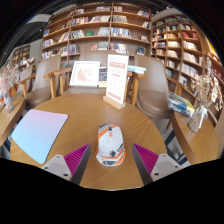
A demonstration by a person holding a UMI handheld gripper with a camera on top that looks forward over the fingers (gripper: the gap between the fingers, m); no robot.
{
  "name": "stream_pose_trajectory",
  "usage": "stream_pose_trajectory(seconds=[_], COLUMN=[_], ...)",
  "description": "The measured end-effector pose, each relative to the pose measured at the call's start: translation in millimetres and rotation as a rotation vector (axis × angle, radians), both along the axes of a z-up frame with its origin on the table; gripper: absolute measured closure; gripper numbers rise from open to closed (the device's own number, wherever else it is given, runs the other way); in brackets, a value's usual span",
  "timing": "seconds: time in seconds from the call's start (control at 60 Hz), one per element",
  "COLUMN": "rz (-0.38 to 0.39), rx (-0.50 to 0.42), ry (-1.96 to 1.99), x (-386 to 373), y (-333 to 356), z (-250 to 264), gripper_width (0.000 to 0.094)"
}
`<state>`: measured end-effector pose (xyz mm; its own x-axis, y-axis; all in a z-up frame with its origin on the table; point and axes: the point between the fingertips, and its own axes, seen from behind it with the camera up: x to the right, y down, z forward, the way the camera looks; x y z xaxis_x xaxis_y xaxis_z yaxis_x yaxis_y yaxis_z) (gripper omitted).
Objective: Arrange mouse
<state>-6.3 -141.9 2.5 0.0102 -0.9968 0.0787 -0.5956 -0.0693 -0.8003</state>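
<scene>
A white mouse (110, 144) with orange and grey markings lies on the round wooden table (90, 110). It stands between my gripper's (111, 158) two fingers, near their tips, with a gap on each side. The fingers, with magenta pads (76, 157), are open and rest low over the table's near part. A light blue mouse mat (39, 133) lies on the table to the left of the mouse, beyond the left finger.
An upright sign card (117, 80) and a framed picture (85, 73) stand at the table's far side. Chairs (152, 90) ring the table. Bookshelves (100, 30) fill the back and right walls. Books lie on a side table (183, 104) to the right.
</scene>
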Motion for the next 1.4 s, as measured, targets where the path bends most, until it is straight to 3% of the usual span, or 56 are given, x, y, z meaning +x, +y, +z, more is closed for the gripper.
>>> stream_pose_trajectory(seconds=[0.483, 0.533, 0.55, 0.567, 0.583, 0.667, 0.85, 1.033, 1.133, 1.267, 1.4], rz=[-0.018, -0.020, -0.017, -0.005, -0.011, -0.045, -0.011, 0.113, 0.149, 0.178, 0.161], rx=[0.069, 0.068, 0.067, 0.070, 0.068, 0.055, 0.057, 0.113, 0.099, 0.095, 0.097], ry=[0.046, 0.046, 0.047, 0.048, 0.049, 0.076, -0.047, -0.102, -0.070, 0.031, 0.100], x=[44, 45, 45, 46, 46, 42, 37, 34, 44, 51, 49], y=[0, -1, -1, 2, 0, -4, 32, 145, 205, 262, 286], z=[-16, -16, -16, -16, -16, -15, 75, 144, 127, 65, 14], gripper_width=[0.0104, 0.0216, 0.0283, 0.0418, 0.0471, 0.0498, 0.0499, 0.0499, 0.0499, 0.0500, 0.0500])
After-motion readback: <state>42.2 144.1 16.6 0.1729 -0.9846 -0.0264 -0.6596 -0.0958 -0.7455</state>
